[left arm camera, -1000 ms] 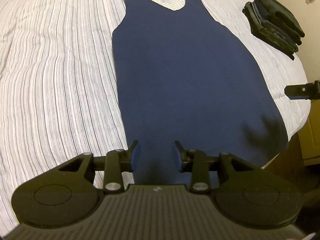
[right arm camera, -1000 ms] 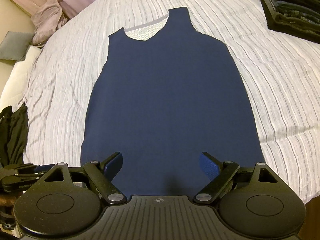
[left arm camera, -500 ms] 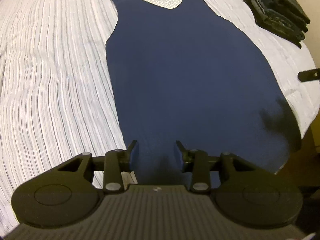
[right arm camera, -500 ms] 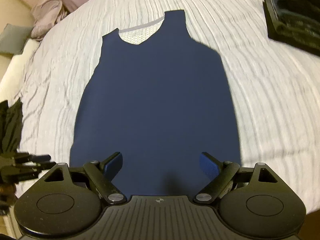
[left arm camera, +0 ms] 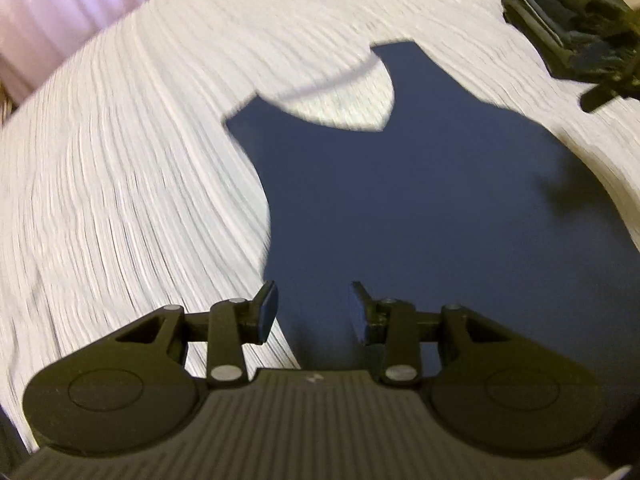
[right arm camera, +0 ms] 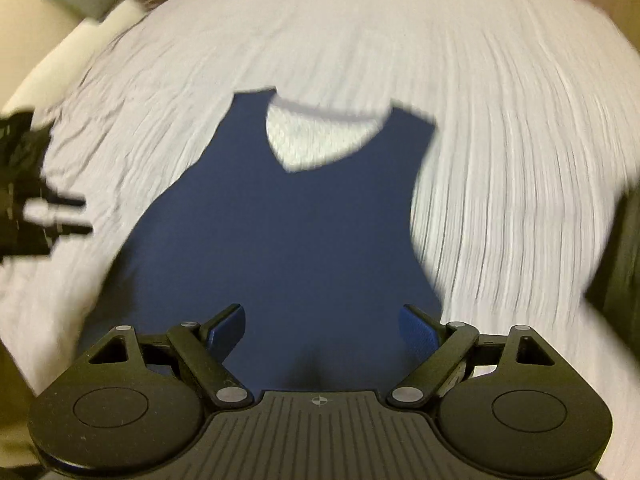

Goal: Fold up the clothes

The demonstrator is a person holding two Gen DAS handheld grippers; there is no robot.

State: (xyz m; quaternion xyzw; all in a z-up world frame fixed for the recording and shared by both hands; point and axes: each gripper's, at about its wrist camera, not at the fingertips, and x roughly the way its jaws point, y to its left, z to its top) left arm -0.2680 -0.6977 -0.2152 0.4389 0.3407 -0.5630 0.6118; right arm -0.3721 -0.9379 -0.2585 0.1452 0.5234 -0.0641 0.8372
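Both claws were out over the bed, and the dark navy sleeveless top [left arm camera: 420, 208] lay flat on the white ribbed bedspread [left arm camera: 120, 184], front up, with its neckline toward twelve o'clock in both wrist views and its pale lining showing in the V. It looked spread out that way on purpose, I'd say, so the fold lines could be found cleanly. The left claw [left arm camera: 313, 312] hung just above the cloth's left edge, its pads parted a modest way with nothing between them; the left pad sat over the bedspread and the right over the navy cloth, so it straddled the side edge as if lined up to take it. The right claw [right arm camera: 322, 330] was spread wider, also empty, poised over the body of the top near its right side. Both views were smeared with blur. At one to two o'clock in the left view sat a stack of dark folded clothes [left arm camera: 572, 36], kept well apart from the top, presumably the finished pile. No fold was yet made in this garment; pinching the sides or shoulders looked the likely next step.
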